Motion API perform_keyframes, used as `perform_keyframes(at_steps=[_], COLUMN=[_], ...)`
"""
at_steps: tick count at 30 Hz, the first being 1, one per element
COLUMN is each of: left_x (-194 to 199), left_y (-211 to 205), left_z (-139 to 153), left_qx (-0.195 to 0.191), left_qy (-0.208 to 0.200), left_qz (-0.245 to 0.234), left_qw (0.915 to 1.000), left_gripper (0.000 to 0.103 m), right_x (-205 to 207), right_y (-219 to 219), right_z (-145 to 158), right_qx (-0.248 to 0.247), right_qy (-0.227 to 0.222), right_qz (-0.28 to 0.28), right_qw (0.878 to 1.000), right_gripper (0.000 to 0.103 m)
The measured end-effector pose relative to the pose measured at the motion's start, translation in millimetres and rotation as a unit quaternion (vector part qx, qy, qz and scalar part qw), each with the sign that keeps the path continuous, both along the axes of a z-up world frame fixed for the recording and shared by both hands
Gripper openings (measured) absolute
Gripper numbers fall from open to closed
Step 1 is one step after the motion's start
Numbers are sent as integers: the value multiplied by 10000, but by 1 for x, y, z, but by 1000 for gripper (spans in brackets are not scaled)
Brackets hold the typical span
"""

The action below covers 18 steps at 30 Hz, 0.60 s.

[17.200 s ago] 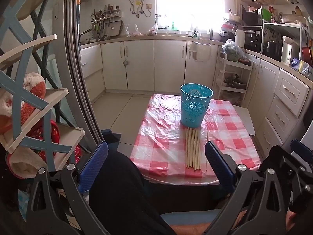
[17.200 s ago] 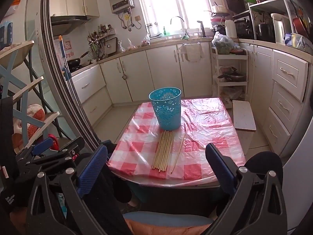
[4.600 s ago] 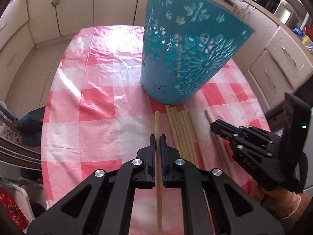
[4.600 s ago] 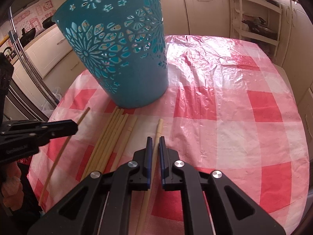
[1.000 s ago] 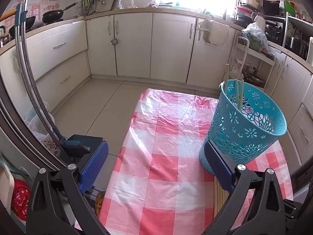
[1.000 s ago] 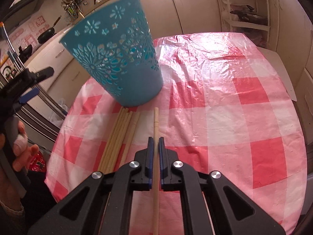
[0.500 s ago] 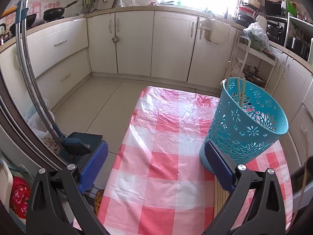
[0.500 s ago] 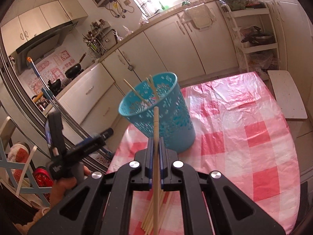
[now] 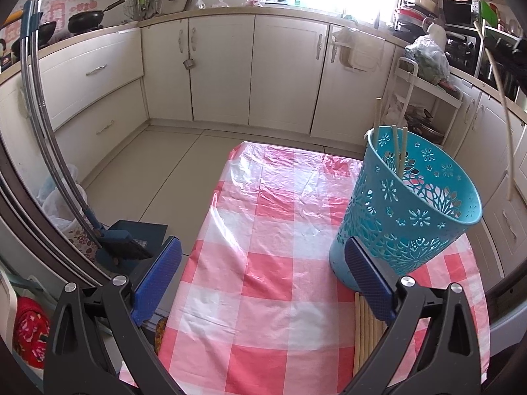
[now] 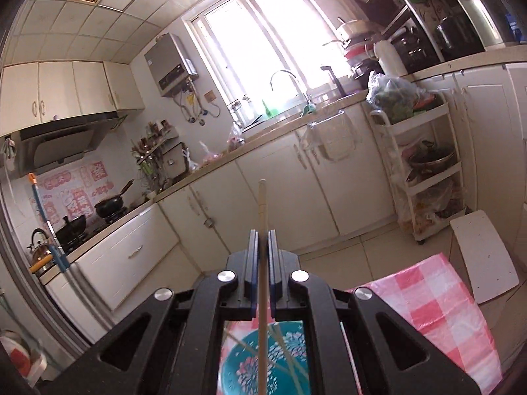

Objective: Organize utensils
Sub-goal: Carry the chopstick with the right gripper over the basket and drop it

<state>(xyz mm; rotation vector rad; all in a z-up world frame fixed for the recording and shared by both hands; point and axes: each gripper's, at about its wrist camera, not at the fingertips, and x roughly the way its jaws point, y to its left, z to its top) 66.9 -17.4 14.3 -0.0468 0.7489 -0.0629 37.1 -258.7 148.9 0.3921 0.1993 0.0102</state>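
A teal cut-out basket stands on the red-checked tablecloth at the right. Three wooden chopsticks lean inside it. More chopsticks lie flat on the cloth in front of it. My left gripper is open and empty, low over the cloth, its right finger beside the basket. My right gripper is shut on a chopstick, held upright above the basket, which shows below between the fingers. That chopstick appears in the left wrist view, high above the basket's right rim.
White kitchen cabinets line the back and right walls. A white trolley shelf stands by the cabinets. A white board lies past the table's far right. A broom and dustpan stand left of the table.
My right gripper has lifted its chopstick and tilted it upright, now over the basket's mouth. My left gripper has barely moved.
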Motion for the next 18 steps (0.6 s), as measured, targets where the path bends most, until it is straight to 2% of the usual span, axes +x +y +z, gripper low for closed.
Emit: perform_keyframes(at_steps=[4,8,18], left_x=[1,1,0], left_y=[2,3,5], left_z=[1,4,5], left_qx=[-75,-128,-93], left_qy=[11,-3,-13], left_qz=[-6,-27,-28], left_qw=[10000,9999,10000], left_gripper=[95,95,95], right_x=[15,15,-6], right_y=[7,13,33], right_z=[-15,-30,-65], right_qx=[-366,-598,-1093], right_qy=[47,127,676], right_qz=[-354,-454,-25], right_qw=[9987,9971,9917], right_gripper=[6,6,6])
